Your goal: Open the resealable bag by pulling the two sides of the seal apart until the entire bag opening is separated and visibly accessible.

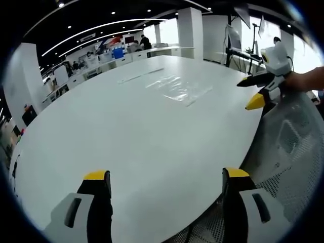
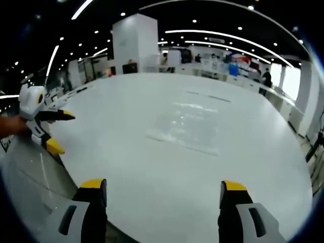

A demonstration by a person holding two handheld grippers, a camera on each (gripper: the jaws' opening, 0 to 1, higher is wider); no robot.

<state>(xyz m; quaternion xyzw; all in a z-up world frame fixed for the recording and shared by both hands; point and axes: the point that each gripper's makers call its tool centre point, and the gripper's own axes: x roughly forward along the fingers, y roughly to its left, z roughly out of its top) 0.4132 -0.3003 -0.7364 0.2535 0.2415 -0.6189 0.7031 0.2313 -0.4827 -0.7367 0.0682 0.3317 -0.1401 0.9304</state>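
A wide white table [image 1: 131, 131] sits in an open office under strip lights. The clear resealable bag [image 2: 190, 126] lies flat, far from both released grippers: left gripper [image 1: 167, 177], right gripper [image 2: 164, 185].

A large white desk [image 1: 126, 131] with a rounded edge spans an open-plan office under a dark ceiling crossed by long curved light strips [image 2: 223, 34] and small spot lamps. White square pillars [image 2: 134, 43] rise behind it, bright windows [image 1: 169, 31] line the far wall, and a mesh chair [image 1: 291, 147] stands beside the desk.
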